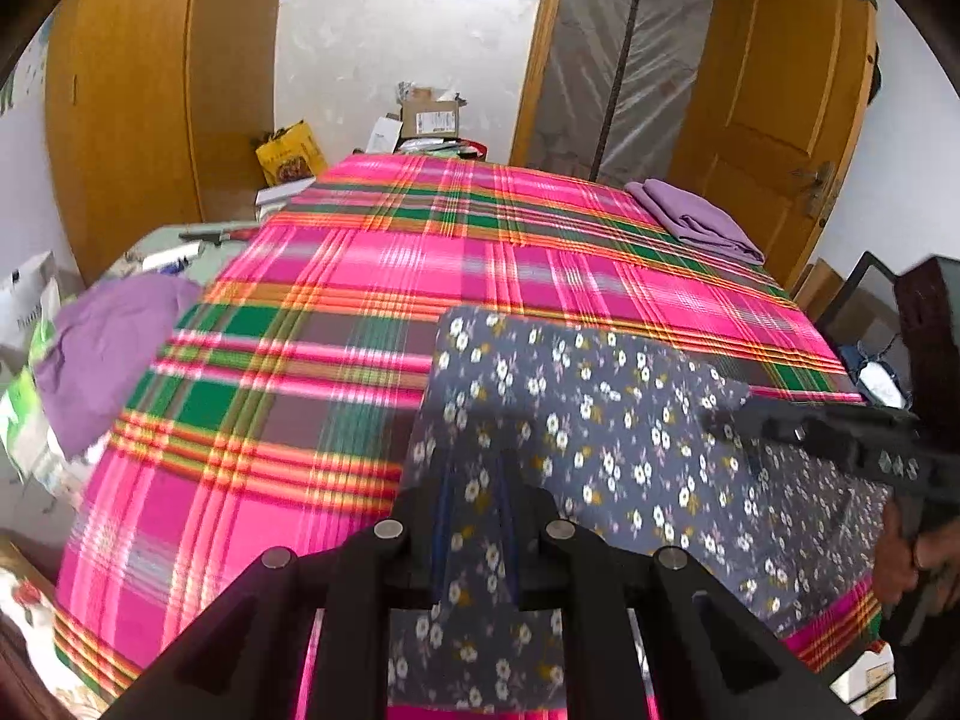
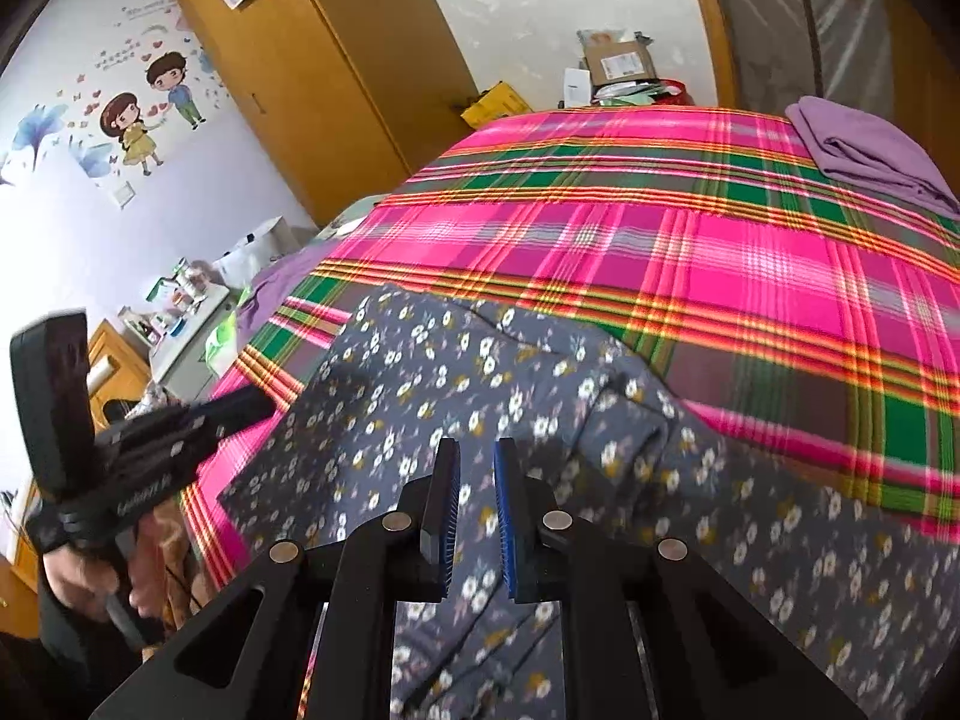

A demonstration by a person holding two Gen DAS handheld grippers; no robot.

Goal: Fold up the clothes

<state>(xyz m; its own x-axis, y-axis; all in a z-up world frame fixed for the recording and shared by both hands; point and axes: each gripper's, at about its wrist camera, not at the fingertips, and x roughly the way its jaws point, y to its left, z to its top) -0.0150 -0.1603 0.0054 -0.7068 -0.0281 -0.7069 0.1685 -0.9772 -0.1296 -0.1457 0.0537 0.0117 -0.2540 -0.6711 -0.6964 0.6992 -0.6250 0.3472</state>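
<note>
the right gripper (image 2: 477,504) hangs over a grey floral garment (image 2: 540,420) on a bed with a pink plaid sheet (image 2: 720,252), its blue-padded jaws slightly apart with nothing pinched between them. at left, a hand (image 2: 84,582) holds the left gripper (image 2: 252,405) at the cloth's edge. folded purple cloth (image 2: 864,150) lies at the far corner.

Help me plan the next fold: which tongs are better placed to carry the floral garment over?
Left. The left tongs already pinch the garment; the right tongs stand open over it, gripping nothing.
</note>
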